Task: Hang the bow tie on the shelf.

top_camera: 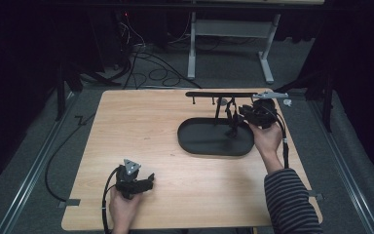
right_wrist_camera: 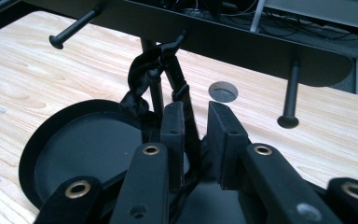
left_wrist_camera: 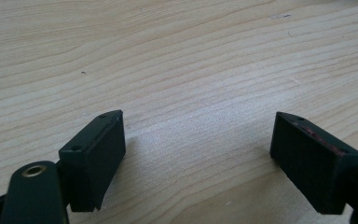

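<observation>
Clearly, a black strap (right_wrist_camera: 145,79) is seen hanging from a peg (right_wrist_camera: 156,91) of the black rack (right_wrist_camera: 242,46), knotted around it and running down toward the oval black tray (right_wrist_camera: 51,154) that forms the rack's base. In the right gripper view, the lower part of the strap passes down between the two jaws of the right gripper (right_wrist_camera: 196,135), closer to the left jaw, where it seems to touch the pad; a narrow gap is left on the other side, so the strap is not pressed by both pads. The jaws are thus only slightly parted, with the strap lying between them and not clamped.

In the high view, the right gripper (top_camera: 246,113) is held at the far right side of the table (top_camera: 141,136), just above the tray (top_camera: 195,144), beside the rack's post.

The left gripper (top_camera: 148,179) is kept well apart, near the front edge of the table. Its jaws are spread wide over the bare wood (left_wrist_camera: 191,70), and nothing is held between them.
</observation>
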A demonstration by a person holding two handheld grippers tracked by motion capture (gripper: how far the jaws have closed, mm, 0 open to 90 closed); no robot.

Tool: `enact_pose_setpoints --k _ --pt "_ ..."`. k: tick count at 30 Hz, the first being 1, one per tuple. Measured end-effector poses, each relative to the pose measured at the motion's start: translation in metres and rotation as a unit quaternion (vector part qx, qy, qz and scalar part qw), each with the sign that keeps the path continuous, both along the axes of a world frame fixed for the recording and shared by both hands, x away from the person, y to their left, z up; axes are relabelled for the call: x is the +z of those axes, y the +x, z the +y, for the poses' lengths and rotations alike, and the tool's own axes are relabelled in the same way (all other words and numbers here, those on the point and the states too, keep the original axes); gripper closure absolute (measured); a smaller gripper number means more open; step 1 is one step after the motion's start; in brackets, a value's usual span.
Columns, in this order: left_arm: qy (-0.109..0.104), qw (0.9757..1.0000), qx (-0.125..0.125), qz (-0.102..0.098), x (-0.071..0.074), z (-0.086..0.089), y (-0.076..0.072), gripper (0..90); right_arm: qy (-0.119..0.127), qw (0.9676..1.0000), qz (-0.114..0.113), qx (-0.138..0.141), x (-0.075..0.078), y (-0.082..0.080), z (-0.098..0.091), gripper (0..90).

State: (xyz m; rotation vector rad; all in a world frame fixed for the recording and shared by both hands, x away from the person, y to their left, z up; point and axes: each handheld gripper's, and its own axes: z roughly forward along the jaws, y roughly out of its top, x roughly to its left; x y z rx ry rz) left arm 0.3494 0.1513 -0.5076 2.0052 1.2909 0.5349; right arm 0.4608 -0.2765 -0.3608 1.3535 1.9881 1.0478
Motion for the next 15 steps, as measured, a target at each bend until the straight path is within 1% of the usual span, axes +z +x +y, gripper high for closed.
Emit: enact_pose_setpoints --k 9,15 --pt "-0.001 1.0000 0.001 -0.001 0.000 0.000 0.000 18.5 0.010 0.9999 -0.002 0.000 -0.003 -0.008 -0.009 75.9" --pt "-0.001 1.0000 0.001 -0.001 0.000 0.000 0.000 18.5 0.018 0.9998 -0.006 0.002 -0.004 -0.018 -0.014 74.6"
